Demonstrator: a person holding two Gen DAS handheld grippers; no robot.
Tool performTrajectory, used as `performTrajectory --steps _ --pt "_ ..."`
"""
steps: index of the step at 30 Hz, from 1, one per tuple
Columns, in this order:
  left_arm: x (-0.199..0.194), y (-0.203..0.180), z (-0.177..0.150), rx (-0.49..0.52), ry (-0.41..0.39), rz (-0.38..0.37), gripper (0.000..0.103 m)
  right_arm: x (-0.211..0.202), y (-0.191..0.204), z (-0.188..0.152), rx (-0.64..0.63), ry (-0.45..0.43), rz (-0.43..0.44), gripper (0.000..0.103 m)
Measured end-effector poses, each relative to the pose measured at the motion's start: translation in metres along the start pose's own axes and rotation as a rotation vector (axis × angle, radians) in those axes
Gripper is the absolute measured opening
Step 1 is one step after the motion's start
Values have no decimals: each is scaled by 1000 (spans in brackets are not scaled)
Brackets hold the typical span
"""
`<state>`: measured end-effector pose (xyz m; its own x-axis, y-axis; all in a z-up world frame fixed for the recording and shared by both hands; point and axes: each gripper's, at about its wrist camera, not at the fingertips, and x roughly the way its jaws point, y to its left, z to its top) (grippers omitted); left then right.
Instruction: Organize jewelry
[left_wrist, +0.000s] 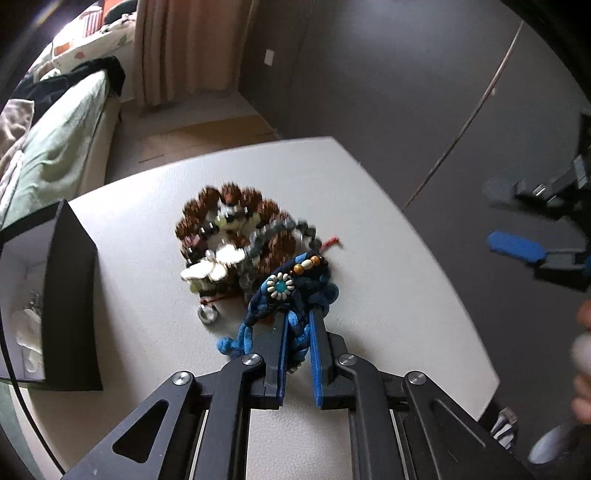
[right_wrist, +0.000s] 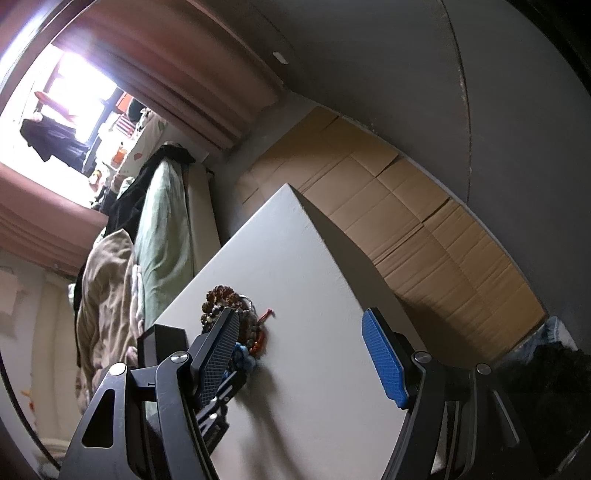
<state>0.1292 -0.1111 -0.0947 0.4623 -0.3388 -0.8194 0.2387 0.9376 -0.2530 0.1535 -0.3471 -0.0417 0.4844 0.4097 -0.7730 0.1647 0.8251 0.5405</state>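
A heap of jewelry (left_wrist: 229, 236) lies on the white table (left_wrist: 369, 258): brown bead bracelets, grey and white beads, a pale flower piece. At its near edge is a blue braided bracelet (left_wrist: 288, 295) with a turquoise flower charm. My left gripper (left_wrist: 299, 321) is shut on the blue bracelet's braid at table level. My right gripper (right_wrist: 299, 328) is open and empty, held tilted off the table's right side; it also shows in the left wrist view (left_wrist: 517, 229). The heap shows small in the right wrist view (right_wrist: 229, 306), partly behind the fingers.
A black open box (left_wrist: 55, 295) with a white lining and small items inside stands at the table's left edge. A bed with green bedding (left_wrist: 55, 147) lies beyond on the left. Cardboard (right_wrist: 406, 229) covers the floor past the table.
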Motion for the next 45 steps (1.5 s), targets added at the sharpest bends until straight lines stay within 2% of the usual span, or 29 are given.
performTrajectory --steps 7,11,16,20,24,29,35,38,41,42,43,45 --pt "-22 22 13 -72 -56 -47 11 36 24 -7 -80 73 -3 70" --pt "-32 35 17 -103 -75 -58 11 59 37 -12 -137 103 -41 70" --pt "-44 51 18 -141 -97 -61 11 79 54 -13 -195 113 -51 56" --pt "-51 62 18 -163 -108 -62 11 95 67 -18 -259 125 -116 54" --pt "-56 71 18 -181 -113 -60 11 106 75 -19 -298 135 -134 41" --pt "-60 78 20 -197 -119 -65 11 115 78 -19 -312 134 -131 41" --pt "-58 81 17 -196 -111 -59 11 118 91 -23 -385 109 -186 39" --pt "-57 80 16 -191 -107 -58 11 125 91 -24 -400 139 -165 39" --pt "-58 79 16 -189 -116 -55 11 126 93 -24 -427 131 -170 39" --pt "-58 80 16 -192 -118 -54 11 126 93 -24 -428 133 -166 36" --pt "-58 80 17 -195 -120 -55 11 126 93 -25 -427 140 -148 27" --pt "-58 80 17 -198 -123 -54 11 123 94 -26 -441 142 -138 25"
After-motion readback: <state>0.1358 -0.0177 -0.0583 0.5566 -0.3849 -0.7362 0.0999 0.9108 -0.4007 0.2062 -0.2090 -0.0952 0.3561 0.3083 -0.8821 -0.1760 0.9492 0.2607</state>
